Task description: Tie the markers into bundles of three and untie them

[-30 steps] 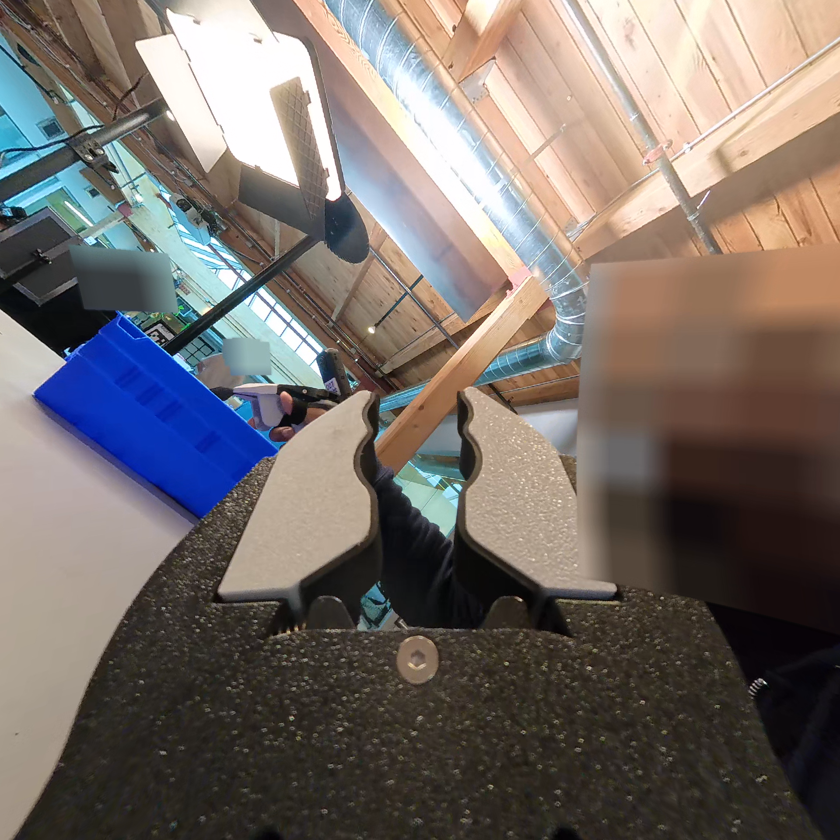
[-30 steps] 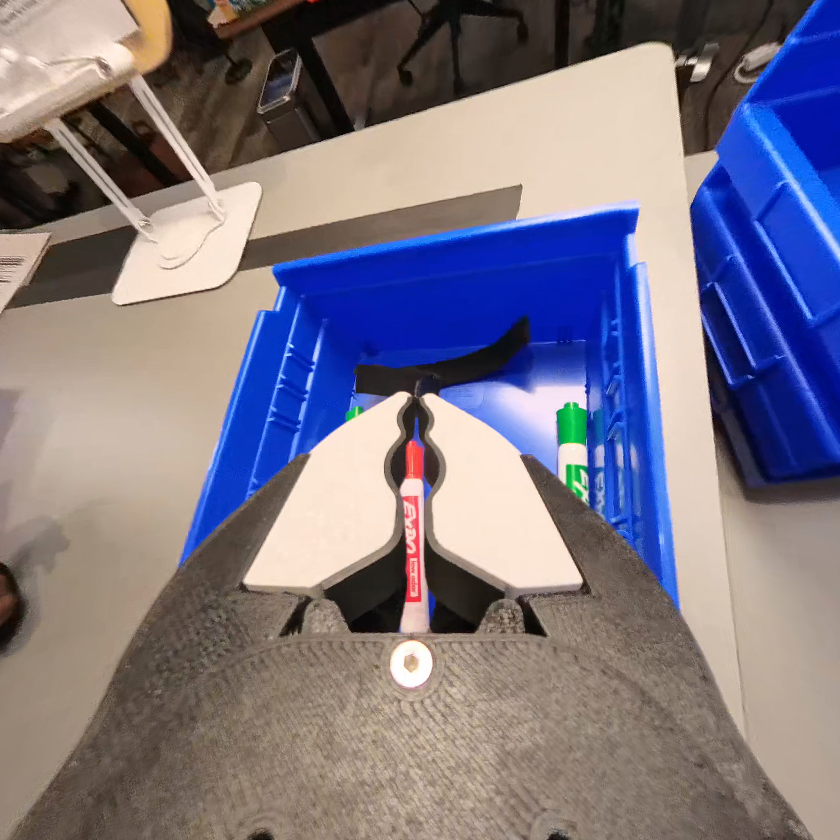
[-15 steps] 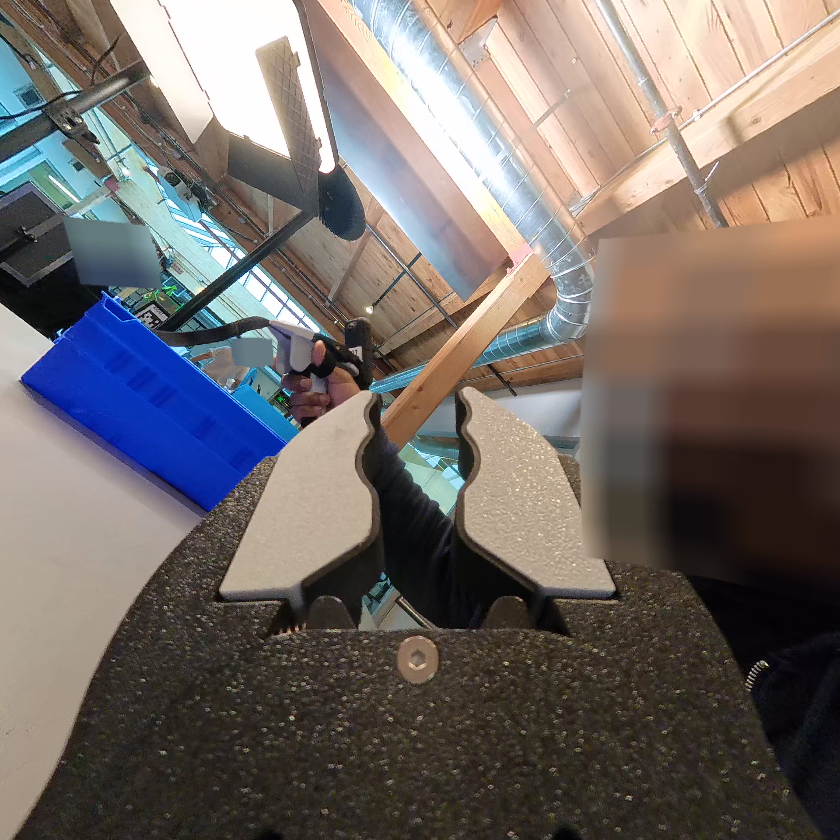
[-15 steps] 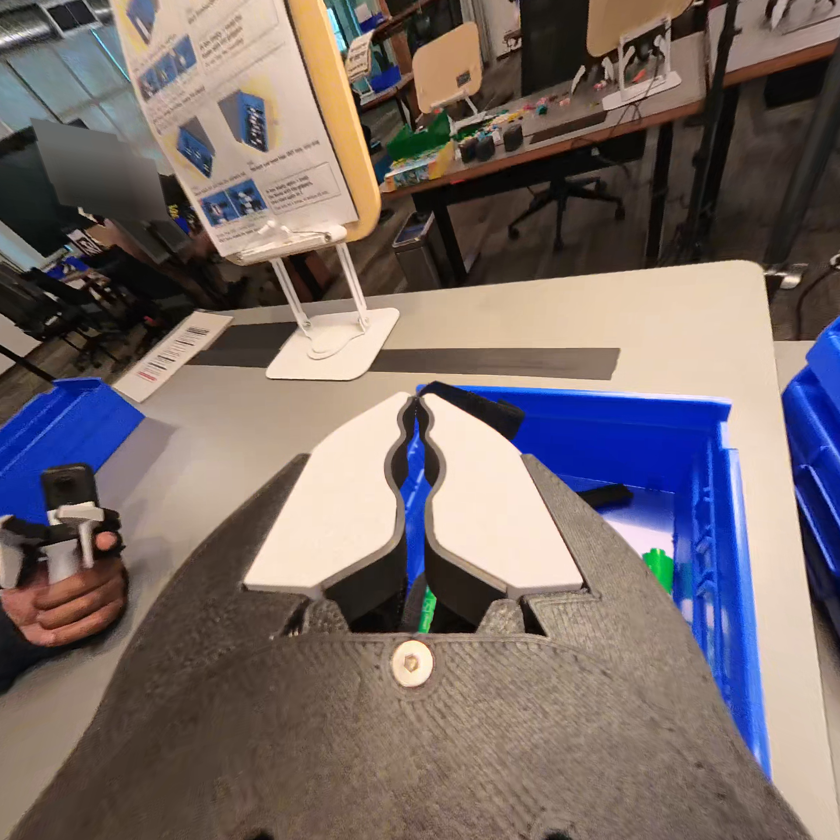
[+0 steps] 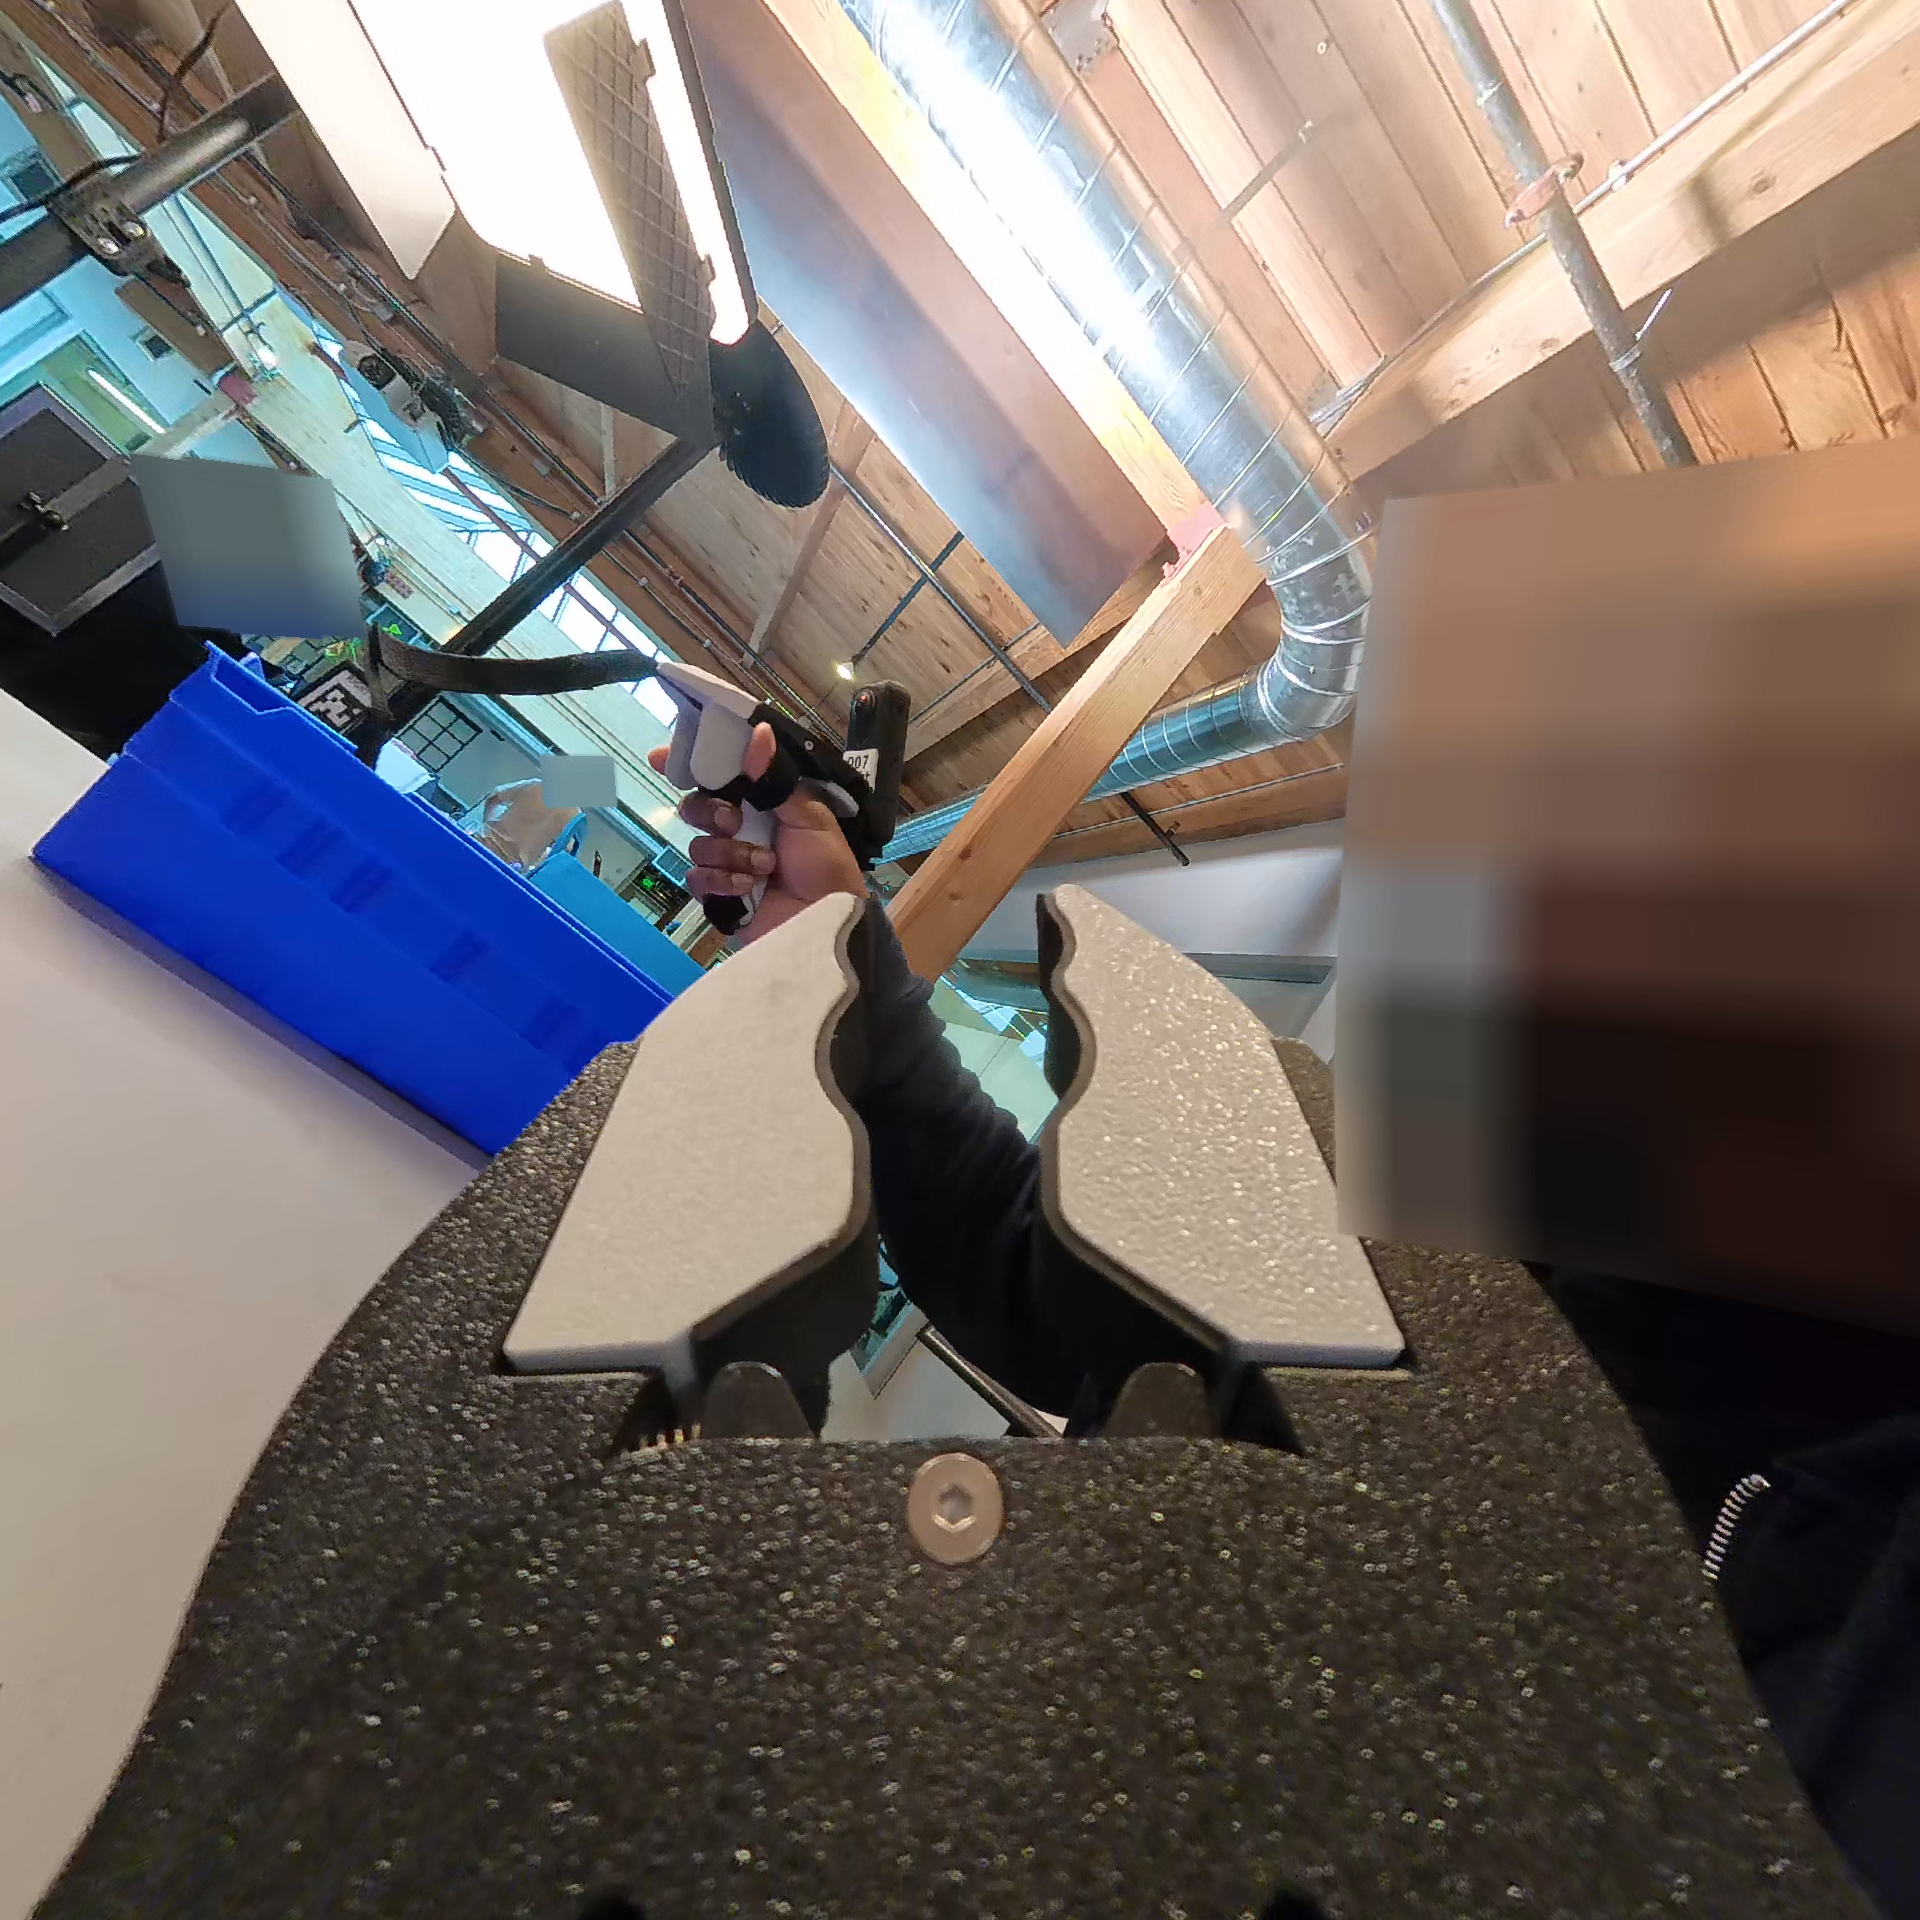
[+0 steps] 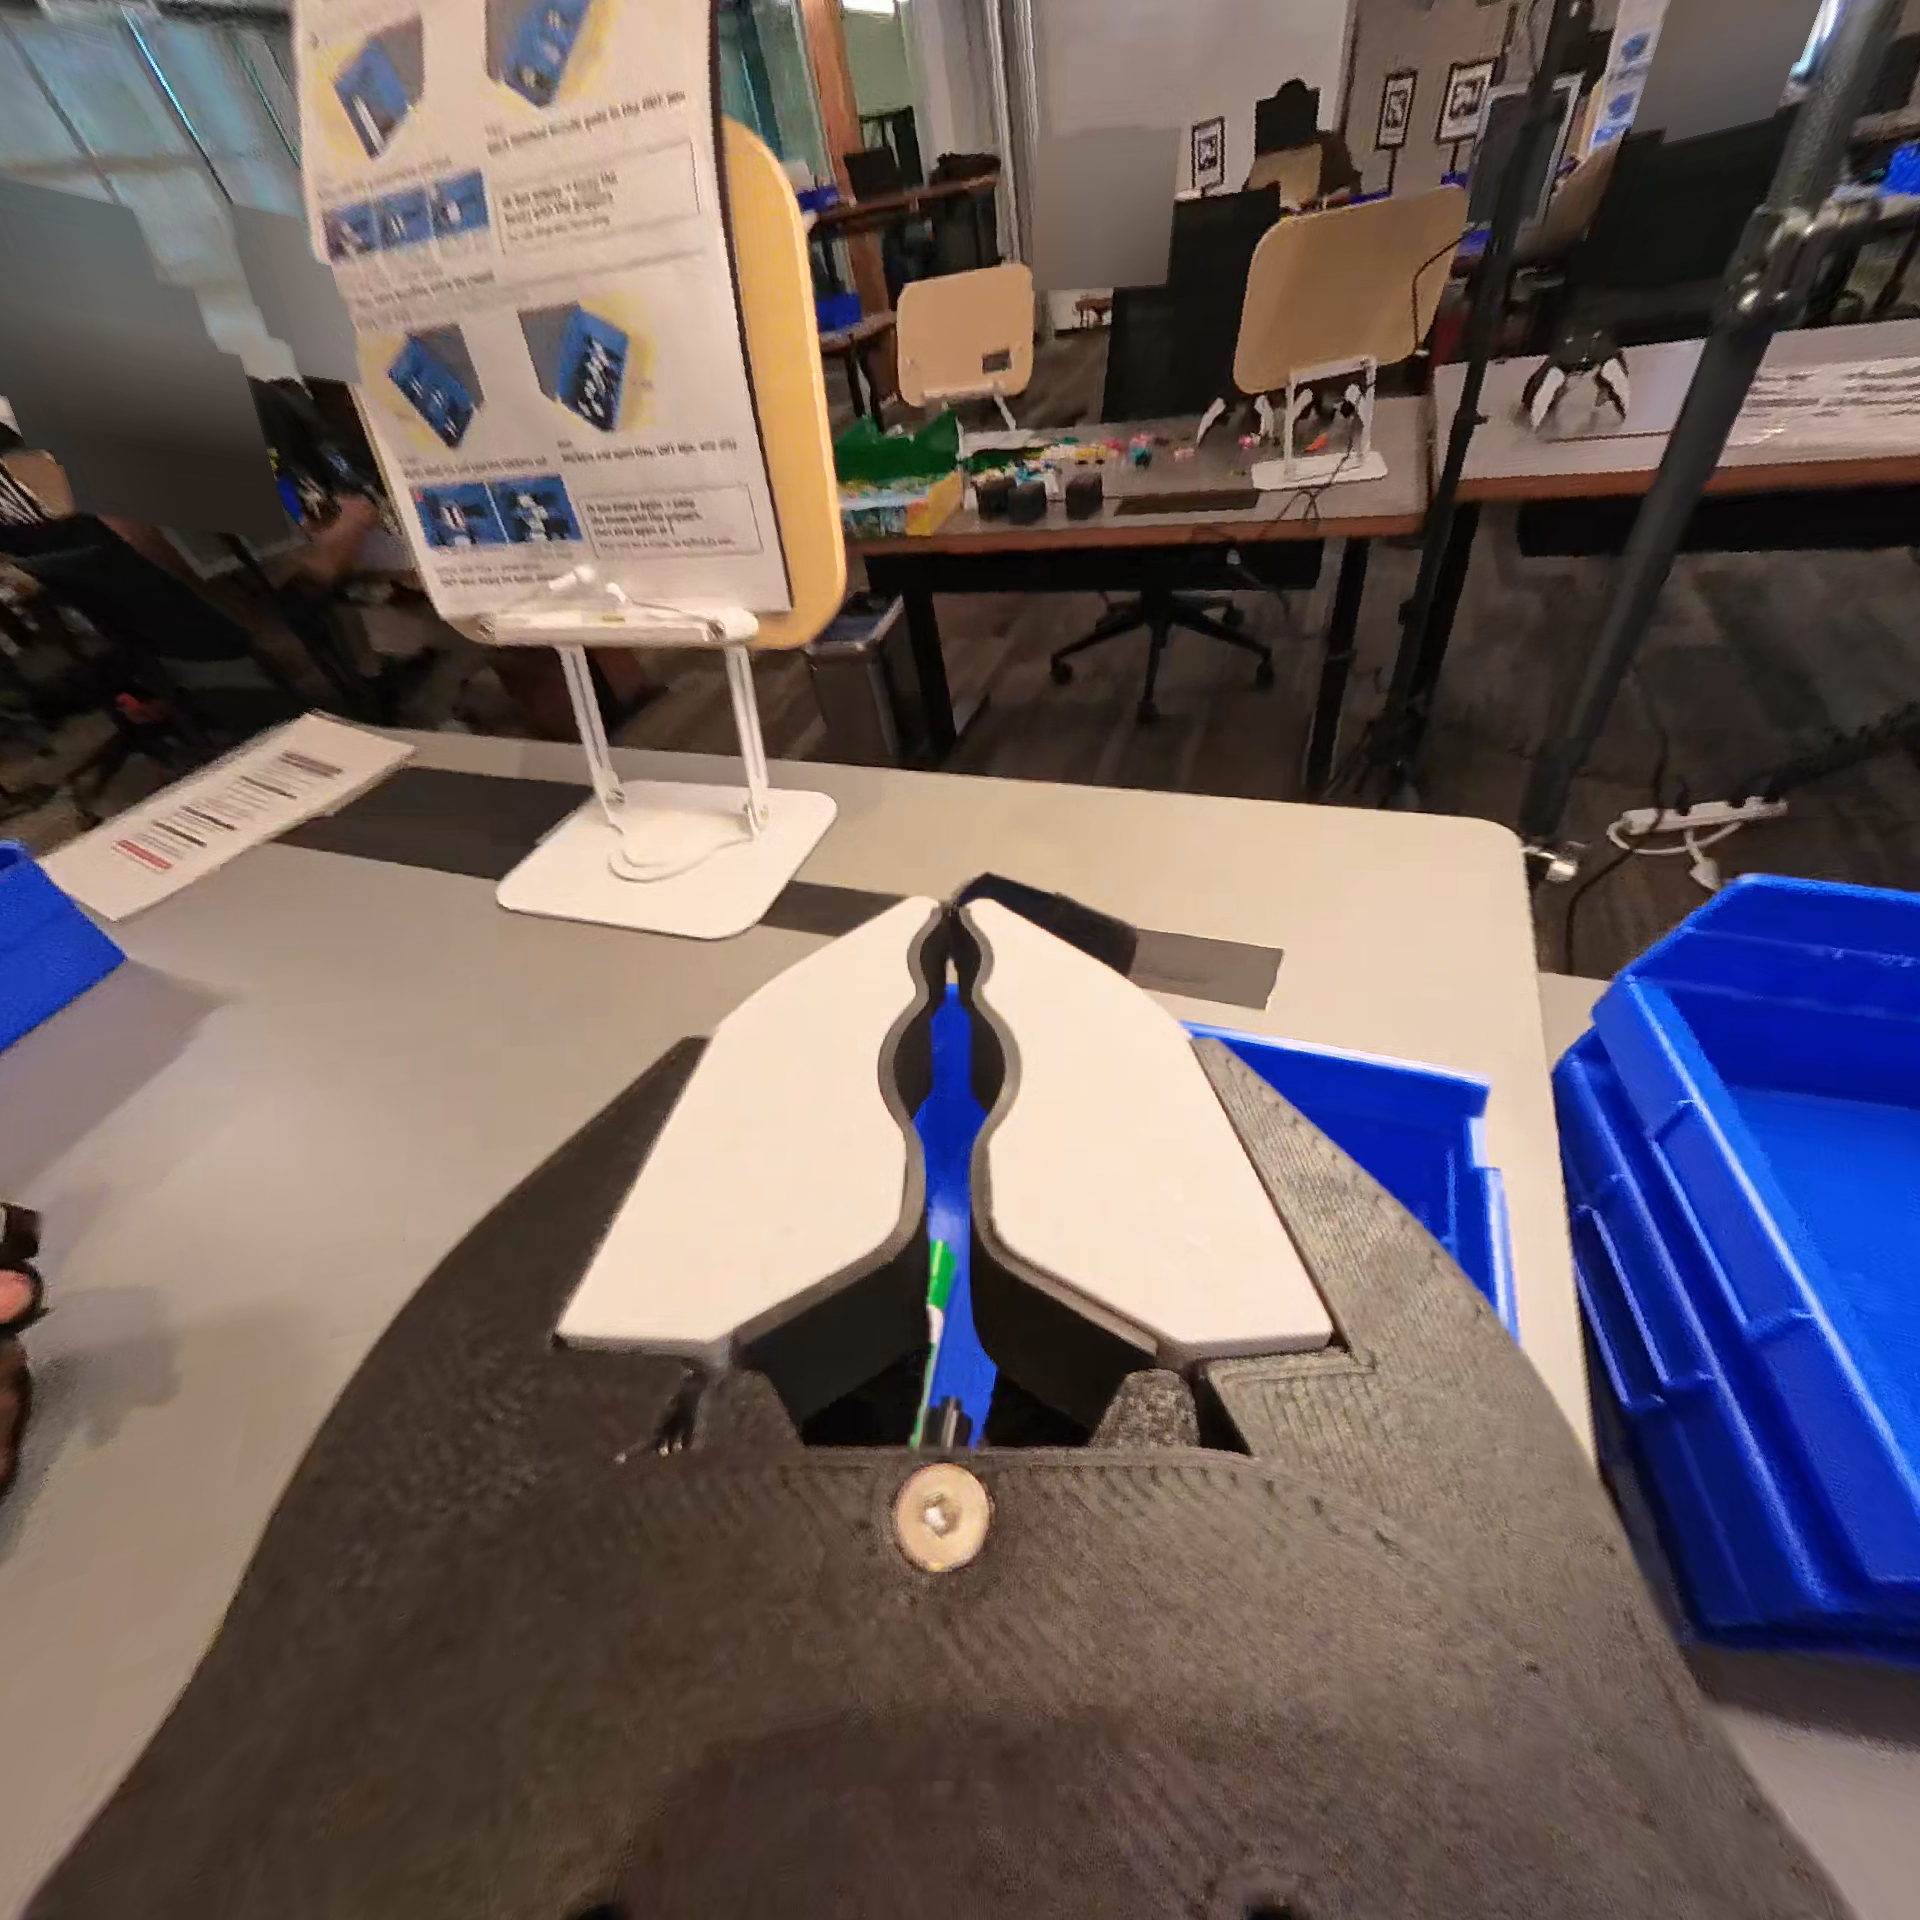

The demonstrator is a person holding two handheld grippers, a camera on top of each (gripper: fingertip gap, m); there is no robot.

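Observation:
My right gripper is shut on a black strap, whose end sticks out to the right of the fingertips. It holds the strap above a blue bin. A green marker shows in the bin through the gap between the fingers. In the left wrist view the right gripper is raised in a hand, and the strap hangs out to the left over the blue bin. My left gripper is open and empty, tilted up toward the ceiling.
Stacked blue bins stand at the right. A white stand with an instruction sheet and a paper sheet lie at the table's far side. Another blue bin is at the left edge. A hand shows at the left. My right fingertips sit around 40 cm from my left ones.
My right gripper has risen out of the bin with the black strap and tilted up toward the room. The left gripper has stayed open and hardly moved.

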